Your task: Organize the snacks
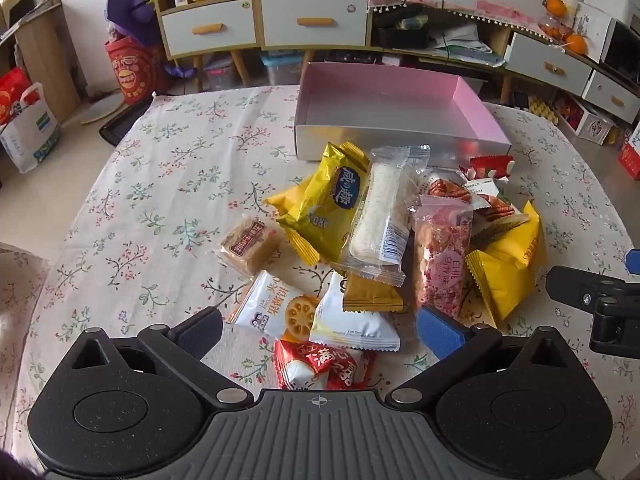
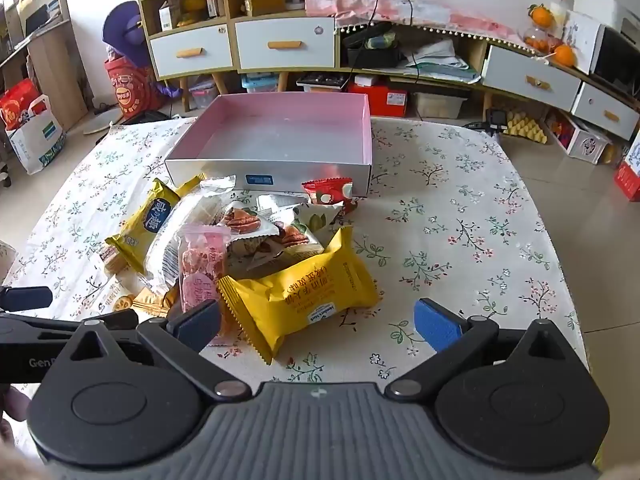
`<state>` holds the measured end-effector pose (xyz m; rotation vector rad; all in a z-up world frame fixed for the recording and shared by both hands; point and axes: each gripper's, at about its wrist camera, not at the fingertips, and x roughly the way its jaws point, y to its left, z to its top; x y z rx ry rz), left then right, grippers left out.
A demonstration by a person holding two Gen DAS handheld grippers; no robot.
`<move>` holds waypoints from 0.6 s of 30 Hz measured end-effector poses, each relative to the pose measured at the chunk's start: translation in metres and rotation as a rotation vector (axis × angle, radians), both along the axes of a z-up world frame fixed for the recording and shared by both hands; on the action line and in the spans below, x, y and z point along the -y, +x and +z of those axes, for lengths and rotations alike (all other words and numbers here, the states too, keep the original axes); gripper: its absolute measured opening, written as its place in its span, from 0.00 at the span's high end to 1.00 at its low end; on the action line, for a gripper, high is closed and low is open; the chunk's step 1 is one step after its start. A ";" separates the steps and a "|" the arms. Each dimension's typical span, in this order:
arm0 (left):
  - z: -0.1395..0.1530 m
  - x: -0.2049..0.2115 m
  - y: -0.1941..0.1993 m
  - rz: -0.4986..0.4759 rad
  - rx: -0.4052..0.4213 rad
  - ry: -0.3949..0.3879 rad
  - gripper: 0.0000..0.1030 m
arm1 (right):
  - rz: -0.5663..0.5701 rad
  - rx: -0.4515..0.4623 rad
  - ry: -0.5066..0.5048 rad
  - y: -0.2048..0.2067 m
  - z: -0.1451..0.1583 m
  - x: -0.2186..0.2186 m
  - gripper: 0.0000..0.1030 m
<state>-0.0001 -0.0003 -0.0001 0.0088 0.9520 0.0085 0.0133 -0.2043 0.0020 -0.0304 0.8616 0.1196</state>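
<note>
Both our claws, left gripper (image 1: 320,330) and right gripper (image 2: 320,326), gape wide, empty; snack pile (image 1: 384,248) fronts the pink box (image 1: 400,140), pink bar (image 1: 442,260) lengthwise toward us.

floral-cloth table (image 2: 460,208), pink box (image 2: 276,128), snack pkts pile (image 2: 248,248)

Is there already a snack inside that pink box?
No, the pink box shows only its bare floor, and the snacks lie piled on the tablecloth in front of it.
</note>
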 end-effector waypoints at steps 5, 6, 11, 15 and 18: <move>0.001 0.000 -0.001 0.007 0.004 -0.001 0.00 | -0.002 0.008 0.003 0.001 0.000 -0.002 0.00; 0.001 0.001 -0.001 0.008 0.004 0.000 0.00 | -0.002 0.008 0.004 0.000 0.000 -0.002 0.00; 0.003 -0.005 0.000 0.014 0.004 -0.013 0.00 | 0.003 0.006 0.004 0.005 0.001 0.003 0.00; 0.004 -0.005 0.000 0.015 0.007 -0.015 0.00 | -0.001 0.003 0.003 0.002 0.001 0.005 0.00; 0.005 -0.005 0.000 0.013 0.008 -0.016 0.00 | -0.004 0.004 -0.008 0.001 0.001 -0.001 0.00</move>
